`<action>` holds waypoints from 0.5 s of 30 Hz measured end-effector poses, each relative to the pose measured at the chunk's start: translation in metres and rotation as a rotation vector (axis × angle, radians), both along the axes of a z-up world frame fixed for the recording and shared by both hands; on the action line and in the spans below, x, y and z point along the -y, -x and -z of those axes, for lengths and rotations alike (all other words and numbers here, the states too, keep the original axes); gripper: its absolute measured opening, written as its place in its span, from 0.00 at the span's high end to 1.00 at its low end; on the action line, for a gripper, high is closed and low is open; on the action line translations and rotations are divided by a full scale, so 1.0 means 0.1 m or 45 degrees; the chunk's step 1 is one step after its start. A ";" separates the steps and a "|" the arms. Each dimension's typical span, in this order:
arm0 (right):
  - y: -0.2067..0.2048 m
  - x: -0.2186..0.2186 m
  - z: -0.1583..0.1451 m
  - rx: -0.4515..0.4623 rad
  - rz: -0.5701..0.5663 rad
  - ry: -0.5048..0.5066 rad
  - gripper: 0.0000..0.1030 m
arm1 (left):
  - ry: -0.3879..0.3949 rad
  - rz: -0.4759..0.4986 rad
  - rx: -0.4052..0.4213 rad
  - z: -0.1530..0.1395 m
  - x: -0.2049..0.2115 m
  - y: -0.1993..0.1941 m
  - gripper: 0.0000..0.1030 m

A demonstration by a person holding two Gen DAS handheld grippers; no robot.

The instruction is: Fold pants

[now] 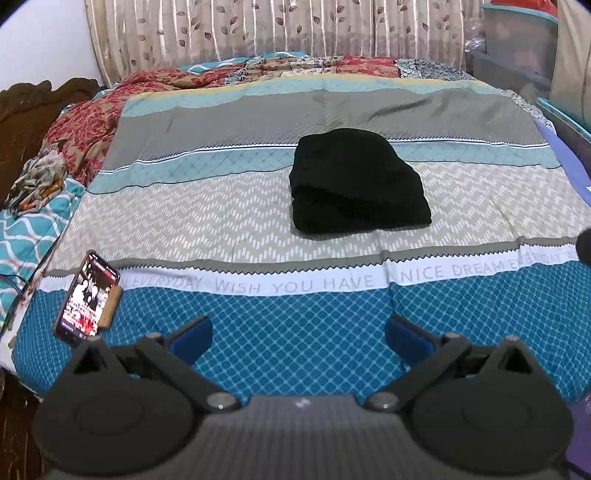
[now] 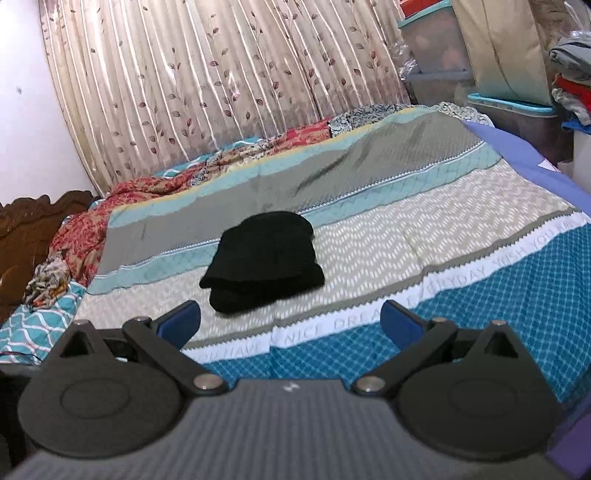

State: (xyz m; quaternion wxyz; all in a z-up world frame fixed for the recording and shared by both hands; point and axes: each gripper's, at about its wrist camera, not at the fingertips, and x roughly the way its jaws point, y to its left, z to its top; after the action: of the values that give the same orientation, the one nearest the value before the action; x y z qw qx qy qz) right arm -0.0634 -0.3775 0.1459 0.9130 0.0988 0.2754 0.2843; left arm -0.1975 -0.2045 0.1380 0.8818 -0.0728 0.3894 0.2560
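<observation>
A: Saw the black pants [image 1: 358, 181] anywhere?

B: Lay in the middle of the bed sheet [image 1: 221, 221], a bit to the right. Already looked folded into a small thick pile, with layers showing at the near edge.

A: Heavy or light?

B: Probably light. Looked soft and floppy, not stiff, not breakable. Would likely sag and fall open if lifted by one corner.

A: So, best place to grab?

B: Maybe at the near edge, pinching all the layers together, one side each. Or just patted flat and left alone, since seemed about done.

A: And the left gripper [image 1: 298, 328]?

B: Hung over the near blue part of the sheet, well apart from the pants. Spread wide, holding nothing.

A: And the right gripper [image 2: 291, 314]?

B: Same. Spread wide, nothing between the blue pads, near the pants but not touching.

A: Anything else around?

B: Spotted a lit phone [image 1: 86, 295] at the near left edge. Saw a red flowery quilt [image 1: 88, 125] bunched at the far left, a curtain [image 1: 258, 29] behind the bed, and plastic bins [image 2: 436, 44] at the far right.
</observation>
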 end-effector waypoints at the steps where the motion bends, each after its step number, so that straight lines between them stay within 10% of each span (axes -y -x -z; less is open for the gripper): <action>1: -0.02 -0.02 -0.01 0.006 -0.010 -0.004 0.00 | -0.008 -0.005 -0.002 -0.01 -0.01 -0.02 0.00; 15: -0.17 -0.14 -0.02 0.021 -0.065 -0.001 0.00 | -0.085 -0.039 -0.017 -0.10 -0.07 -0.34 0.00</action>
State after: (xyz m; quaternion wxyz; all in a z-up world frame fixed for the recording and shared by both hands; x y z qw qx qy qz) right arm -0.0461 -0.3636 0.1474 0.9076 0.0897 0.2703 0.3085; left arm -0.1632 -0.1978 0.1477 0.8771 -0.0478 0.3854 0.2828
